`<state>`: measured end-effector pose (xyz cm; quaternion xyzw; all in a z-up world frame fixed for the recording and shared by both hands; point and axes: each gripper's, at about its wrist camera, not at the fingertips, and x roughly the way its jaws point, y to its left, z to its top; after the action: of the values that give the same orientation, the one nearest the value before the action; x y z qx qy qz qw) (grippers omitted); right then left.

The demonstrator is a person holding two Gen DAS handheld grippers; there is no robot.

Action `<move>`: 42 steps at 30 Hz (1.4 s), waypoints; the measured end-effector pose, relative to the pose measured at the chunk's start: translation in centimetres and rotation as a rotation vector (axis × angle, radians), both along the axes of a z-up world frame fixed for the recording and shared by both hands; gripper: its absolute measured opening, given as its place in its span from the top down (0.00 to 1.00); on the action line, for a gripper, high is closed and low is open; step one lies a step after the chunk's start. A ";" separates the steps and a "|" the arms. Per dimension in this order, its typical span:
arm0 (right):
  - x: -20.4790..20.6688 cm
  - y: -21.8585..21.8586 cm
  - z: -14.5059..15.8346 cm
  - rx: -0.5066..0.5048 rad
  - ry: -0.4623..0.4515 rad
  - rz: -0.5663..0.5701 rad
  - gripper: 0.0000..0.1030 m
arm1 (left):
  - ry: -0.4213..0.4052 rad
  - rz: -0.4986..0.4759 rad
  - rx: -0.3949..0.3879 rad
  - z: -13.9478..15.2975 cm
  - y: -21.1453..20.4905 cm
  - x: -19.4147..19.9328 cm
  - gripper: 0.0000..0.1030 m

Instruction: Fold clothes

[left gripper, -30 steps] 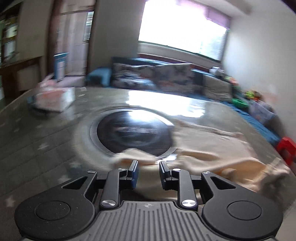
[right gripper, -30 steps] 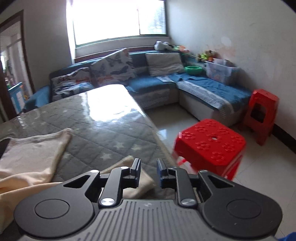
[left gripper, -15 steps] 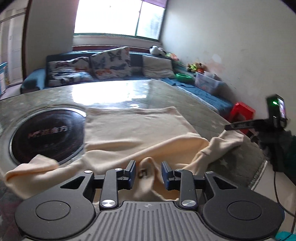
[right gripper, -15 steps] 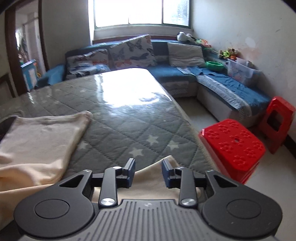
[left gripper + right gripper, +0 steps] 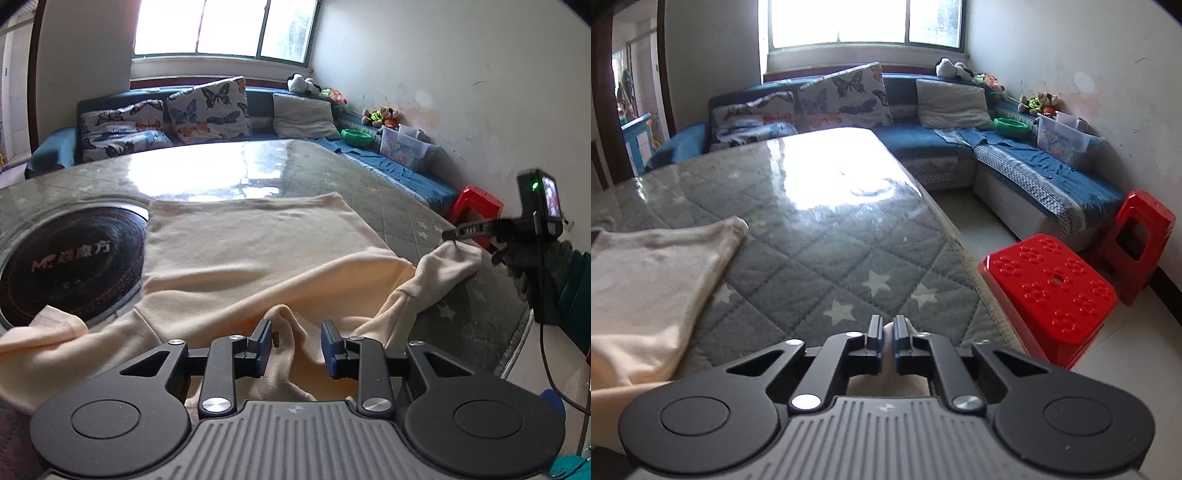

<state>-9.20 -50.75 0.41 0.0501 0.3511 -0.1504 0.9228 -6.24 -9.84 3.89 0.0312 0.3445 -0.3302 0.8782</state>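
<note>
Plainly the cream garment (image 5: 258,251) lies spread across the quilted table cover (image 5: 827,258), its body flat toward twelve o'clock and its nearer part rumpled into ridges. The right gripper (image 5: 885,334) has its fingers pressed nearly together on a tongue of cream cloth; in the left wrist view that same tool sits at three o'clock, its tip on the lifted end of the sleeve (image 5: 448,264), which rises off the cover. Judging by that, the sleeve is being held up so it can be carried inward over the body for a fold.

The left gripper (image 5: 295,345) hangs with its jaws spread wide, a raised fold of the collar area (image 5: 284,317) standing between the blue pads. It probably means to pinch that ridge, though whether the pads already touch the cloth is hard to tell from this angle.

At nine o'clock a round black induction plate (image 5: 70,262) is set into the table, and the other sleeve (image 5: 48,325) drapes over its edge. Glossy glare from the window (image 5: 221,27) washes the far end of the table. Beyond it runs a blue corner sofa (image 5: 1015,162) with butterfly cushions (image 5: 207,110), and red plastic stools (image 5: 1052,291) stand on the tiled floor at three o'clock
</note>
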 end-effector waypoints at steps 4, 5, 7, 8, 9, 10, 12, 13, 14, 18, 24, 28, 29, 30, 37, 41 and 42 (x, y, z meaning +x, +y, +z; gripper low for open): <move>-1.1 -0.2 2.6 0.009 -0.106 0.013 0.96 | -0.012 -0.015 0.003 -0.1 -0.1 -0.4 0.94; -1.5 -0.2 3.4 0.012 -0.138 0.017 0.97 | -0.019 -0.018 0.001 0.0 0.0 -0.5 0.96; -2.6 -0.4 5.1 0.023 -0.206 0.023 0.97 | -0.034 -0.020 -0.006 0.3 0.2 -0.9 0.97; -3.4 -0.7 5.8 0.021 -0.234 0.020 0.98 | -0.039 -0.021 -0.010 0.4 0.4 -1.1 0.98; -4.1 -0.9 6.5 0.019 -0.261 0.017 0.98 | -0.041 -0.022 -0.014 0.6 0.6 -1.2 0.98; -4.9 -1.1 7.2 0.016 -0.285 0.012 0.98 | -0.044 -0.026 -0.015 0.7 0.7 -1.4 0.98; -6.5 -1.9 7.7 0.009 -0.296 -0.011 0.98 | -0.050 -0.028 -0.007 0.8 0.9 -1.7 0.98; -7.0 -2.1 7.6 0.000 -0.284 -0.023 0.98 | -0.051 -0.027 -0.004 0.8 1.0 -1.7 0.96; -7.7 -2.6 7.3 -0.016 -0.245 -0.039 0.98 | -0.052 -0.022 -0.001 0.7 1.0 -1.6 0.95; -8.3 -2.2 6.0 -0.015 -0.156 -0.011 0.94 | -0.051 0.006 0.016 0.5 0.6 -0.9 0.88; -6.5 0.5 4.7 0.035 -0.117 0.076 0.88 | -0.068 0.013 0.038 -0.2 -0.5 -0.2 0.72; -5.3 3.7 4.2 0.049 -0.093 0.176 0.77 | -0.065 0.013 0.048 -0.8 -0.7 0.1 0.74; -5.1 4.5 4.2 0.054 -0.089 0.210 0.76 | -0.062 0.014 0.051 -0.9 -0.7 0.2 0.74; -4.9 5.7 4.4 0.059 -0.082 0.260 0.76 | -0.058 0.014 0.053 -1.1 -0.7 0.3 0.75; -4.1 13.7 5.8 0.015 -0.065 0.582 0.61 | -0.078 0.013 0.057 -1.0 -0.2 -0.2 0.96; -3.9 18.2 6.1 -0.006 -0.038 0.744 0.57 | -0.086 0.019 0.040 -0.4 0.9 -0.9 0.96; -4.0 19.2 5.9 -0.013 -0.027 0.783 0.57 | -0.085 0.021 0.042 -0.4 1.2 -1.0 0.96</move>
<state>-13.15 -31.50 6.36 -0.0916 0.3303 0.2115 0.9153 -7.22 -8.68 3.51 0.0599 0.3141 -0.3120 0.8946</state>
